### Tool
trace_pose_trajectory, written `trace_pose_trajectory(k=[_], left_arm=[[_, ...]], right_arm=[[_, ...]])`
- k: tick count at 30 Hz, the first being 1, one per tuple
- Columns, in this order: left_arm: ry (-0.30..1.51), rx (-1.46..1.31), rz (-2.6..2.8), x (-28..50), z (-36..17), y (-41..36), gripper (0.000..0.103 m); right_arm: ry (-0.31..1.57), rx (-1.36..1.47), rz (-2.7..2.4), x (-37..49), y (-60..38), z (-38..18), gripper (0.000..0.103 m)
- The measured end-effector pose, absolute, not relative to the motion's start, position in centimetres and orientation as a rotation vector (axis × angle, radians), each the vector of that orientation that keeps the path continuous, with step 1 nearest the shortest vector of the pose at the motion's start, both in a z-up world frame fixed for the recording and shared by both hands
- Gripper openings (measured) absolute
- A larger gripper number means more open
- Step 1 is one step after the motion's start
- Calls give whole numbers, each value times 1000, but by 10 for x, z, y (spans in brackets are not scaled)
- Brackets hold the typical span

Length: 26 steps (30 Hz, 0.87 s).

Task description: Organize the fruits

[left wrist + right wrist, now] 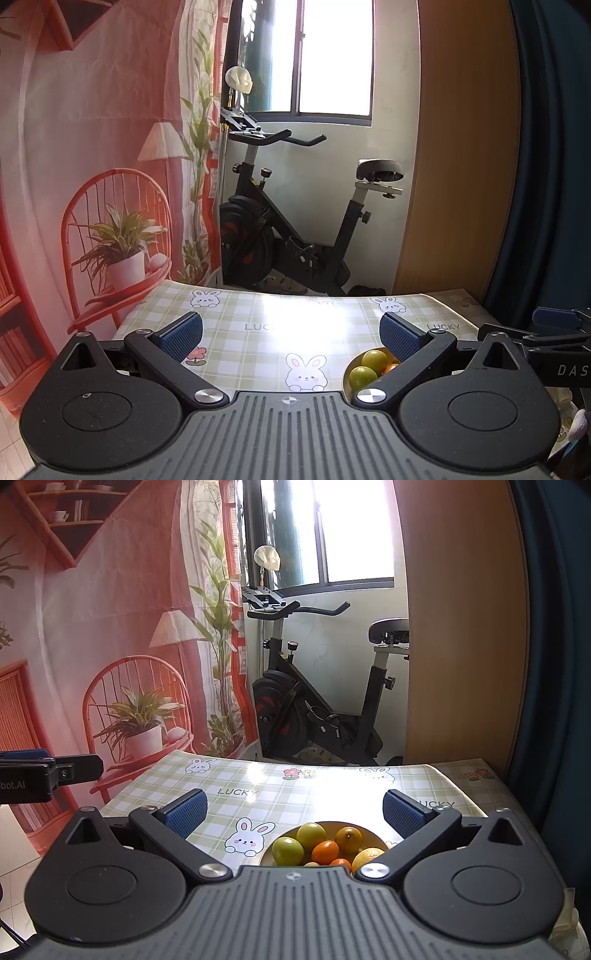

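A shallow yellow bowl (334, 826) of fruit sits on the checked tablecloth, near and slightly right of centre in the right wrist view. It holds two green fruits (287, 850), several oranges (348, 838) and a yellow fruit (367, 856). My right gripper (295, 812) hovers open just above and behind the bowl, with nothing between its blue pads (186, 814). My left gripper (291, 338) is open too and holds nothing. The bowl (355, 360) lies low at its right, partly hidden by the right finger, with two green fruits (373, 359) showing.
The table (258, 786) wears a green plaid cloth with rabbits and "LUCKY" print, glaring under sunlight. Beyond its far edge stands a black exercise bike (314, 709). A printed backdrop curtain (110, 627) hangs left; a wooden panel (461, 627) rises right.
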<state>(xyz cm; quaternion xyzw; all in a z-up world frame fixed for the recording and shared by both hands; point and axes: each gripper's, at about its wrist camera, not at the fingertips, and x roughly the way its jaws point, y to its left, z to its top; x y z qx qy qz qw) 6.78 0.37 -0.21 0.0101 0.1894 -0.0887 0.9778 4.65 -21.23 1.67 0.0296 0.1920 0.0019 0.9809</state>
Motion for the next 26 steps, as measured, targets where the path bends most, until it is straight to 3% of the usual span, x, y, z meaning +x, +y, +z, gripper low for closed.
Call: trace_pose_trajectory(k=[26], left_arm=[[384, 21, -173, 66, -3, 7, 103]], right_arm=[[382, 63, 2, 46, -214, 19, 103]])
